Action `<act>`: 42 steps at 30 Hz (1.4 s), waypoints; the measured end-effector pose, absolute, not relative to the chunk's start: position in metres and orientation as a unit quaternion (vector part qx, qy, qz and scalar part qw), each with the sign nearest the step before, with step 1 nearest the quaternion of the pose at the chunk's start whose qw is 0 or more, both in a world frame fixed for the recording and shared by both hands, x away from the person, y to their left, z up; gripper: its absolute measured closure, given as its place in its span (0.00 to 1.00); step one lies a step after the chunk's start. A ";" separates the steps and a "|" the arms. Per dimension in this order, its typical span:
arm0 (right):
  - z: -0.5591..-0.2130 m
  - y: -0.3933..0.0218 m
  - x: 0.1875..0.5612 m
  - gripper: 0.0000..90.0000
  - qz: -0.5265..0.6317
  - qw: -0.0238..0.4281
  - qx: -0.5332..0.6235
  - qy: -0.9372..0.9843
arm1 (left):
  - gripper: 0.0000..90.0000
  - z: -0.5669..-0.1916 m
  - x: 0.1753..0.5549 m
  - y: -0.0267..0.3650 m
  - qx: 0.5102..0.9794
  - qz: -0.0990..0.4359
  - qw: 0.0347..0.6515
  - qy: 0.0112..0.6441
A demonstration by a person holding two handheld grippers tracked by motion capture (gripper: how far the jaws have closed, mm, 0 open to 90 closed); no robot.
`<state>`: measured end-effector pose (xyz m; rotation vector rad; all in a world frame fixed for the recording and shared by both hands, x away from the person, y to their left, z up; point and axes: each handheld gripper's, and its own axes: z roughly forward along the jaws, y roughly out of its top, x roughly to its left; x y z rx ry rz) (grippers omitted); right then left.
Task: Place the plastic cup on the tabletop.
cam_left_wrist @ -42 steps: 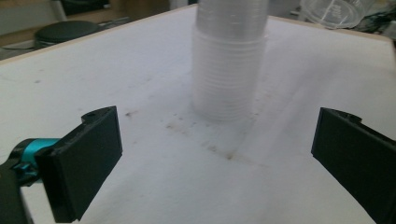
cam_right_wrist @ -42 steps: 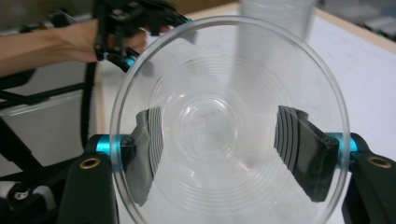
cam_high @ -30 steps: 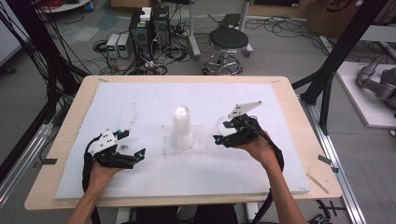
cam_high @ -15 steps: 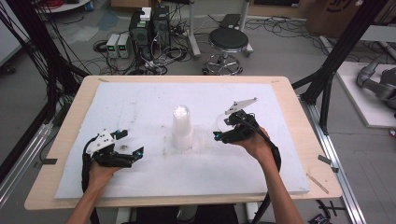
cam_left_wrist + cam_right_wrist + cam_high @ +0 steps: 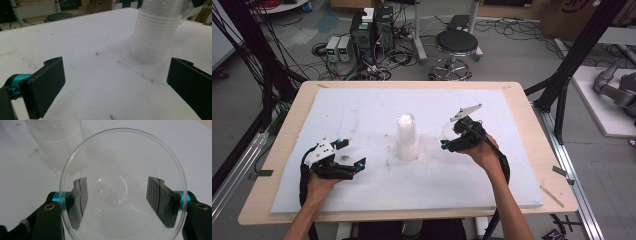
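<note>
Right gripper (image 5: 117, 202) pinching one clear cup (image 5: 122, 187), pulled slightly away from the stack (image 5: 406, 137) (peeled off?); left gripper (image 5: 117, 87) spread, idle.

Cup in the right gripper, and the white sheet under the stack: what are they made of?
The cup looks like thin clear glossy plastic: the jaws show through its ridged wall. The sheet looks like matte white foam board, speckled and scuffed, though I can't be sure.

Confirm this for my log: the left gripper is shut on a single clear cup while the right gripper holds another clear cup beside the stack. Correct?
Not quite. The left gripper is open and empty, as the left gripper view shows, its jaws spread wide over bare white foam. The rest stands: the right gripper holds a clear cup beside the stack.
</note>
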<state>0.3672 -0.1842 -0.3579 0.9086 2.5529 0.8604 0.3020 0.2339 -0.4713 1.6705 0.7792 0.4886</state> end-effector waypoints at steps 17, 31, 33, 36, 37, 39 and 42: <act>-0.387 -0.167 0.388 0.38 0.234 0.132 0.322 0.908 | 0.02 -0.471 0.303 0.234 0.716 0.207 0.573 0.340; -0.396 -0.160 0.395 0.33 0.235 0.124 0.317 0.910 | 0.02 -0.471 0.304 0.234 0.714 0.206 0.574 0.345; -0.398 -0.159 0.396 0.24 0.233 0.126 0.319 0.910 | 0.02 -0.471 0.304 0.234 0.713 0.206 0.575 0.345; -0.402 -0.158 0.396 0.18 0.237 0.135 0.319 0.908 | 0.02 -0.471 0.304 0.234 0.714 0.204 0.575 0.344; -0.403 -0.158 0.396 0.16 0.240 0.136 0.317 0.907 | 0.02 -0.471 0.304 0.234 0.714 0.204 0.575 0.343; -0.403 -0.159 0.395 0.16 0.239 0.137 0.320 0.906 | 0.02 -0.471 0.304 0.234 0.714 0.204 0.575 0.344; -0.405 -0.163 0.393 0.16 0.247 0.138 0.325 0.902 | 0.02 -0.471 0.304 0.235 0.712 0.203 0.577 0.346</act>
